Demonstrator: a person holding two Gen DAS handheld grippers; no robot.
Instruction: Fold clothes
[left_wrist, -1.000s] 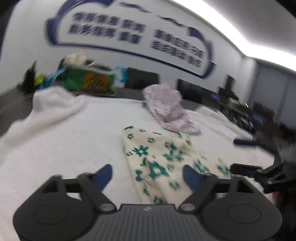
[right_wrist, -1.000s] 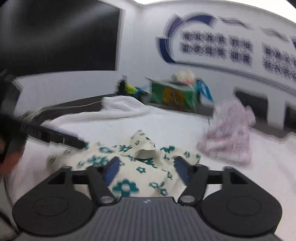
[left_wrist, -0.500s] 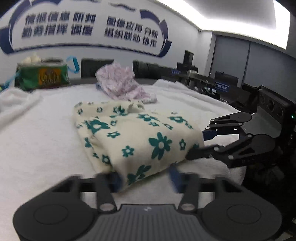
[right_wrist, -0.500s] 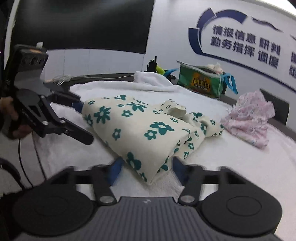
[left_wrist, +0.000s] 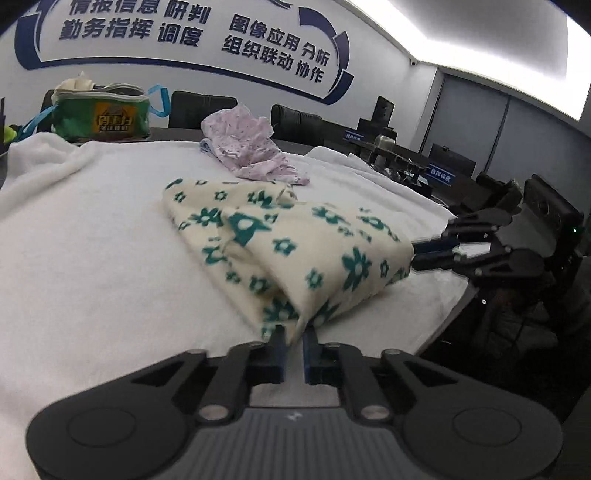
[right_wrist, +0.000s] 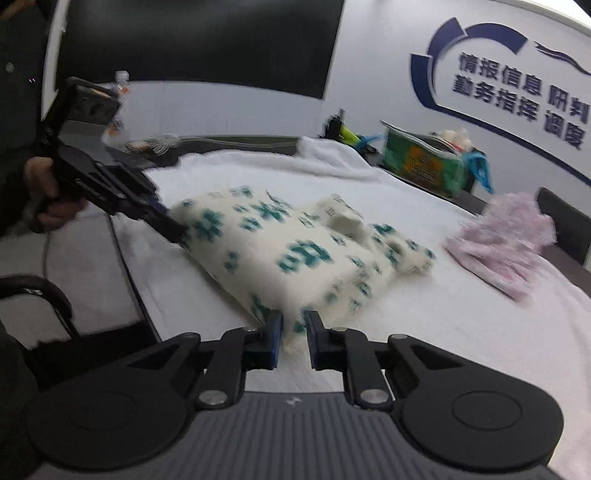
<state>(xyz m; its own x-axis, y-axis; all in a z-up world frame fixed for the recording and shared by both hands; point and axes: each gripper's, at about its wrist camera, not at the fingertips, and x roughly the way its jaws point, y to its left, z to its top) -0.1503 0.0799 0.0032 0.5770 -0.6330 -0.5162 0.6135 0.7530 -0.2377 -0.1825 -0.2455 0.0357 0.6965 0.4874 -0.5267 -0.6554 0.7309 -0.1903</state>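
The cream garment (left_wrist: 295, 251) with teal flowers, one soft fleecy piece, lies folded into a thick wedge on the white towel (left_wrist: 92, 266) that covers the counter, near its front edge. Two grippers hold it: the left gripper (left_wrist: 294, 341) has its blue-padded fingers (left_wrist: 277, 347) clenched on the near corner, and the right gripper (right_wrist: 294, 334) pinches the other front corner the same way, its fingers (right_wrist: 275, 339) pressed into the cloth. A hand (right_wrist: 48, 192) grips the left tool's handle. Farther back sits one crumpled pink garment (left_wrist: 247, 149), thin and speckled. Behind it, one green zip bag (left_wrist: 101, 118) with blue straps stands by the wall.
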